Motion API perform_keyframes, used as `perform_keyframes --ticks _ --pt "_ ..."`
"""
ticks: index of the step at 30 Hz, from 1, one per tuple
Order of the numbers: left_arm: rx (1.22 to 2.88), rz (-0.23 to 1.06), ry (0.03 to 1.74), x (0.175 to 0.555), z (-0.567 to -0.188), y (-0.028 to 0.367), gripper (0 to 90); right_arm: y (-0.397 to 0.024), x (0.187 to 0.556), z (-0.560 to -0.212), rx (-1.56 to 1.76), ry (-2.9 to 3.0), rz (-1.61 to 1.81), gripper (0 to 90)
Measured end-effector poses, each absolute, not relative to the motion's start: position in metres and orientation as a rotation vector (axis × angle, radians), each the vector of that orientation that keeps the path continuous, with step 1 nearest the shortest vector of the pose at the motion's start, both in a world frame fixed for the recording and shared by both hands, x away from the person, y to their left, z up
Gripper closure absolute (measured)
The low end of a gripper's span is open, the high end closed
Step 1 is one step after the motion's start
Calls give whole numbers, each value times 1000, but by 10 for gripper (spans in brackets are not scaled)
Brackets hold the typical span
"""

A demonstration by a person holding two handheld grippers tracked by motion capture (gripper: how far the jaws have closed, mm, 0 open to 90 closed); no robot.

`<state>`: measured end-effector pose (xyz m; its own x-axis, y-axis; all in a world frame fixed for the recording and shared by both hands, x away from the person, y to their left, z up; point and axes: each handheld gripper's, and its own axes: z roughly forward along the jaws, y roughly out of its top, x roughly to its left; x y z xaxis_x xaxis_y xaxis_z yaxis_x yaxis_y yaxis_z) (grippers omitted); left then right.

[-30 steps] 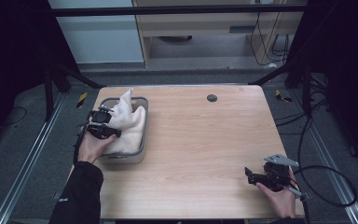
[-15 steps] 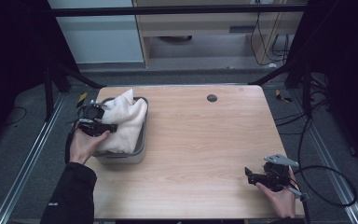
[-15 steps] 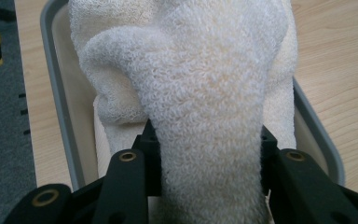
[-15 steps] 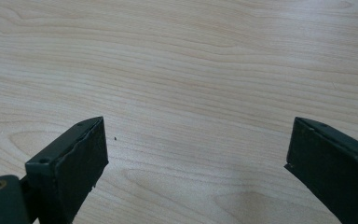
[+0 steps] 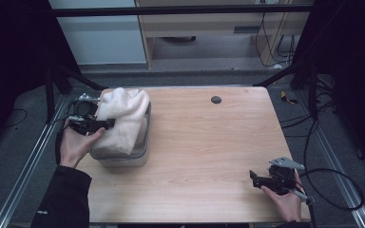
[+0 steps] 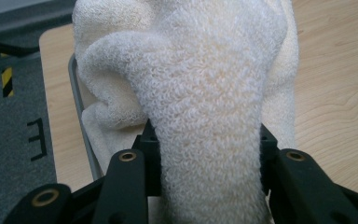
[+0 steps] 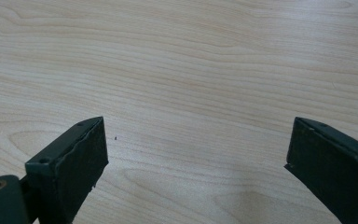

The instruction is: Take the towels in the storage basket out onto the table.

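A cream terry towel (image 5: pixel 121 118) hangs bunched over a grey metal bin (image 5: pixel 141 152) at the table's left side. My left gripper (image 5: pixel 105 124) is shut on a thick fold of the towel (image 6: pixel 209 140), both black jaws pressing its sides, and holds it lifted above the bin rim (image 6: pixel 77 98). Near the table's front right corner my right gripper (image 5: pixel 253 178) rests low with its jaws wide apart. Between its fingertips (image 7: pixel 81 158) lies bare wood.
A small dark round hole (image 5: pixel 216 99) marks the wooden table (image 5: pixel 209 142) near its far edge. Black frame posts stand at both sides, and cables trail on the floor at the right. A grey floor with a yellow-black stripe (image 6: pixel 7 79) lies left of the table.
The left hand has risen and drawn toward the table's left edge, pulling the towel up out of the bin. The right hand has stayed where it was.
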<state>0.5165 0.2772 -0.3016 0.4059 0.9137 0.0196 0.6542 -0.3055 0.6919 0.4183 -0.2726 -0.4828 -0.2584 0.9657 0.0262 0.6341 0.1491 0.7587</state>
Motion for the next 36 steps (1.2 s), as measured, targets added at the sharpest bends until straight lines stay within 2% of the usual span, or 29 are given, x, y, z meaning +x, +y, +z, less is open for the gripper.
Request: perform_keyframes --ticks 25,36 --pt "2027 574 1186 488 -255 272 595 -273 418 -483 1521 1957 927 51" --pt "2053 561 1080 477 -245 253 594 -272 418 -483 1519 1959 926 49"
